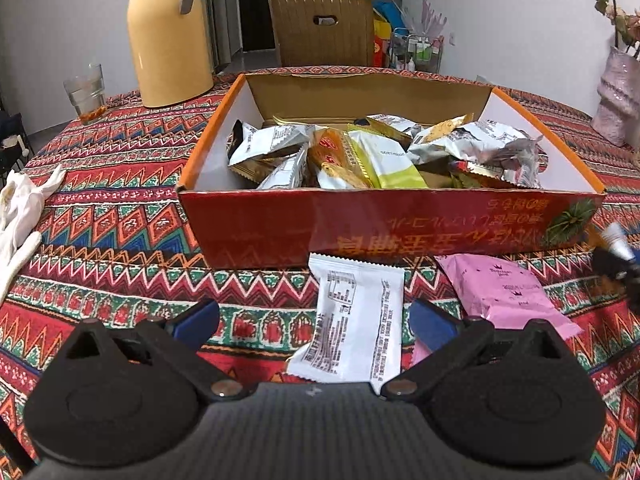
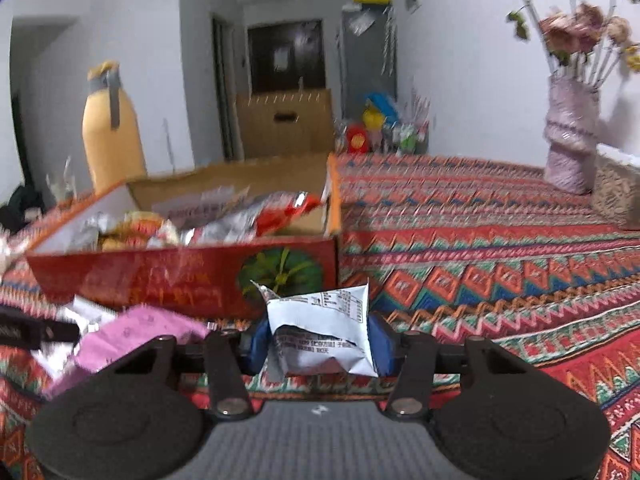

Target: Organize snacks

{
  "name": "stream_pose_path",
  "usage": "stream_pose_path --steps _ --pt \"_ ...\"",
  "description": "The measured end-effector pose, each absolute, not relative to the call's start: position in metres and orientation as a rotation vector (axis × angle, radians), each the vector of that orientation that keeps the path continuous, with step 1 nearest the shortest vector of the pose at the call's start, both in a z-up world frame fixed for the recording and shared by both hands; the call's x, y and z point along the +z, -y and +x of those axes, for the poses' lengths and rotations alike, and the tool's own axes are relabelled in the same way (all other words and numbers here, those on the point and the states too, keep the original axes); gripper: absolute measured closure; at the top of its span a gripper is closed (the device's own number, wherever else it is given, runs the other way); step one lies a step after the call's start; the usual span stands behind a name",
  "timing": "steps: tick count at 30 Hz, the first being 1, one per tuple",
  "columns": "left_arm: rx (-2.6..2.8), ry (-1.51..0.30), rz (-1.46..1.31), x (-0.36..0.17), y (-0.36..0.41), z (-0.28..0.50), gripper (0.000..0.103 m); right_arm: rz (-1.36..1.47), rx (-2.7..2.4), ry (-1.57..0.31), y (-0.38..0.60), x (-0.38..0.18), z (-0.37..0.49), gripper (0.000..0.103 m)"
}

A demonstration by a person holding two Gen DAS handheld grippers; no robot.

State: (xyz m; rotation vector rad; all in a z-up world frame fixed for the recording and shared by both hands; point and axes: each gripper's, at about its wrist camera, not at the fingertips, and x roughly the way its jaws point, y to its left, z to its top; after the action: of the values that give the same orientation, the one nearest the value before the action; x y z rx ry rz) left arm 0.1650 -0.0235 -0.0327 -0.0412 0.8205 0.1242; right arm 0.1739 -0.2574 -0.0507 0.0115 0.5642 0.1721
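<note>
A red cardboard box (image 1: 280, 224) holds several wrapped snacks on the patterned tablecloth; it also shows in the right wrist view (image 2: 168, 276). My left gripper (image 1: 314, 322) is open, its blue fingertips either side of a white snack packet (image 1: 356, 328) that lies on the cloth before the box. A pink snack packet (image 1: 504, 292) lies to its right and shows in the right wrist view (image 2: 136, 332). My right gripper (image 2: 320, 344) is shut on a crumpled white snack packet (image 2: 324, 332), held above the cloth near the box's front right corner.
A yellow thermos (image 1: 168, 40) and a glass (image 1: 86, 92) stand behind the box on the left. A pink vase with flowers (image 2: 572, 136) stands at the far right. White gloves (image 1: 20, 216) lie at the left edge. A brown chair (image 1: 320, 32) is beyond the table.
</note>
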Motion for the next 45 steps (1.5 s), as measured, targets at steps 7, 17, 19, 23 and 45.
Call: stream_pose_path --steps 7,17,19,23,45 --pt "0.128 -0.817 -0.005 -0.046 0.034 0.172 0.001 0.064 0.145 -0.517 0.270 -0.047 0.170 0.052" --pt "0.062 -0.756 -0.020 -0.051 0.039 0.166 0.032 0.044 0.147 -0.513 0.266 -0.050 0.168 0.052" --pt "0.048 -0.747 -0.019 -0.050 0.041 0.164 0.041 0.042 0.145 -0.512 0.265 -0.050 0.168 0.052" --pt "0.034 -0.735 -0.025 -0.049 0.041 0.161 0.053 0.037 0.143 -0.512 0.264 -0.051 0.167 0.052" --pt "0.014 -0.680 -0.070 -0.027 0.030 0.139 0.084 0.030 0.147 -0.472 0.263 -0.039 0.157 0.052"
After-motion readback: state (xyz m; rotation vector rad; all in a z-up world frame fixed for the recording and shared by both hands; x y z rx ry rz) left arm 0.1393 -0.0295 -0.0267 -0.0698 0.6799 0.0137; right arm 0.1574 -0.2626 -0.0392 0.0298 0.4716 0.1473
